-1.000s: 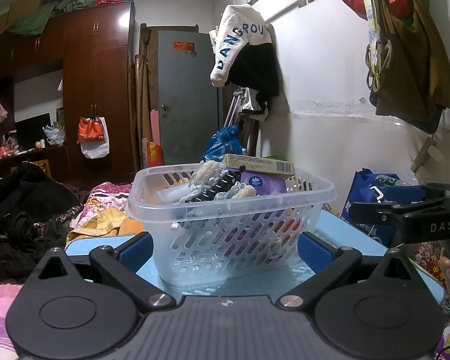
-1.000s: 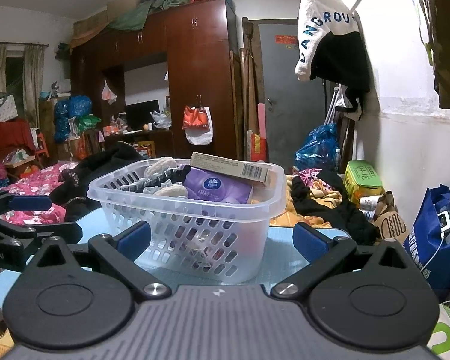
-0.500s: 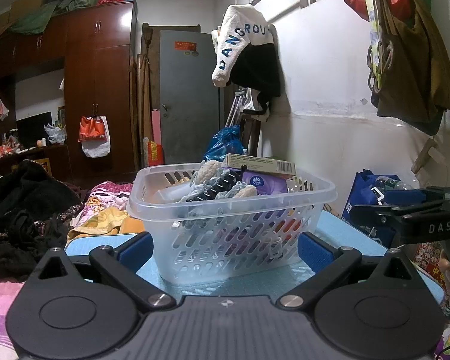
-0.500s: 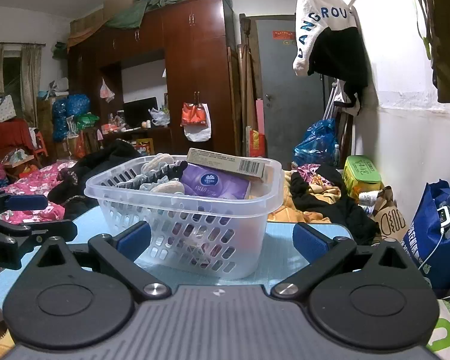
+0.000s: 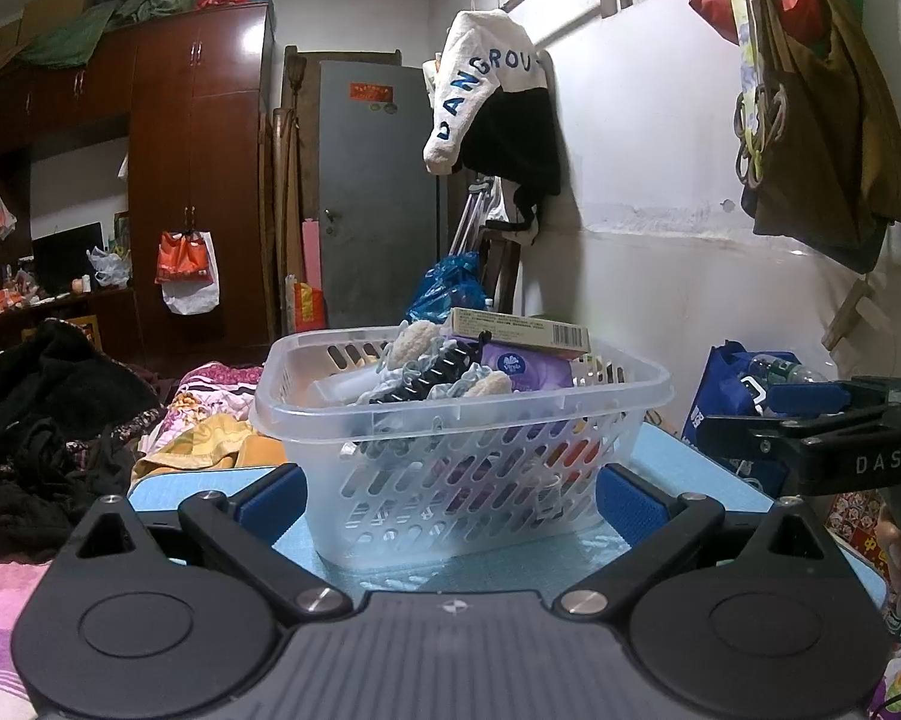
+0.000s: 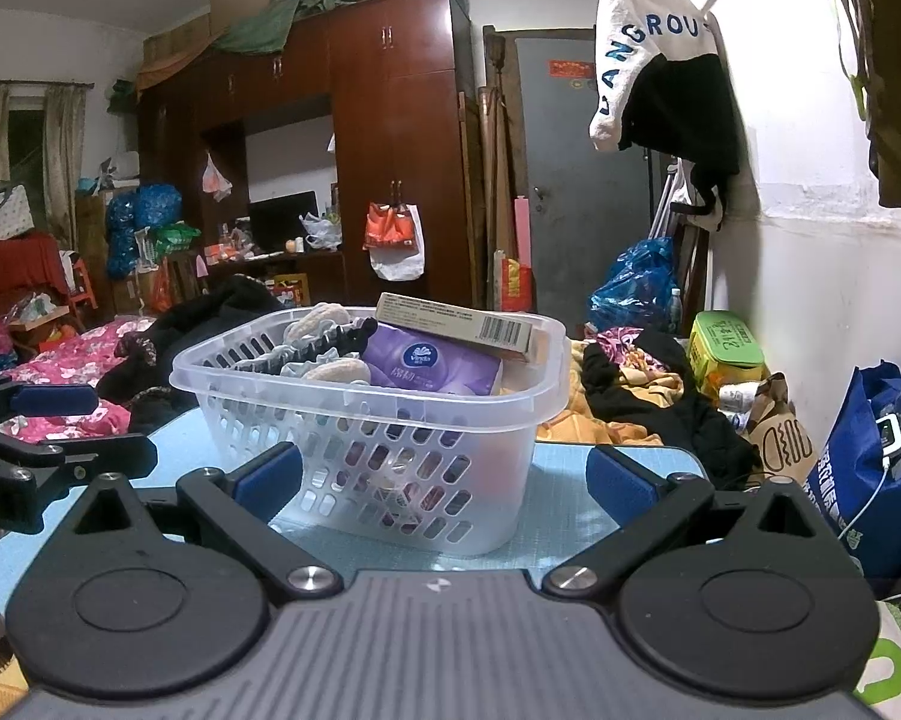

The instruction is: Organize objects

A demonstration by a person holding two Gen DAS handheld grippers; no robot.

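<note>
A clear plastic basket (image 5: pixel 630 387) stands on a light blue table (image 5: pixel 678 462); it also shows in the right wrist view (image 6: pixel 354 405). It holds a purple tissue pack (image 6: pixel 432 360), a flat cardboard box (image 6: pixel 456 321) on top, a black hair claw (image 5: pixel 432 372) and fluffy hair ties (image 5: pixel 414 336). My left gripper (image 5: pixel 450 495) is open and empty just in front of the basket. My right gripper (image 6: pixel 444 474) is open and empty, with the basket's near side between its fingers. Each gripper shows at the side of the other's view.
Piles of clothes (image 5: pixel 36 420) lie left of the table. A blue bag (image 6: pixel 870 462) and a green-lidded box (image 6: pixel 723 345) sit at the right by the white wall. A wardrobe (image 6: pixel 390 180) and a grey door (image 5: pixel 372 192) stand behind.
Both views have shifted slightly; the basket sits a little further left in the right wrist view. The jaws have stayed open.
</note>
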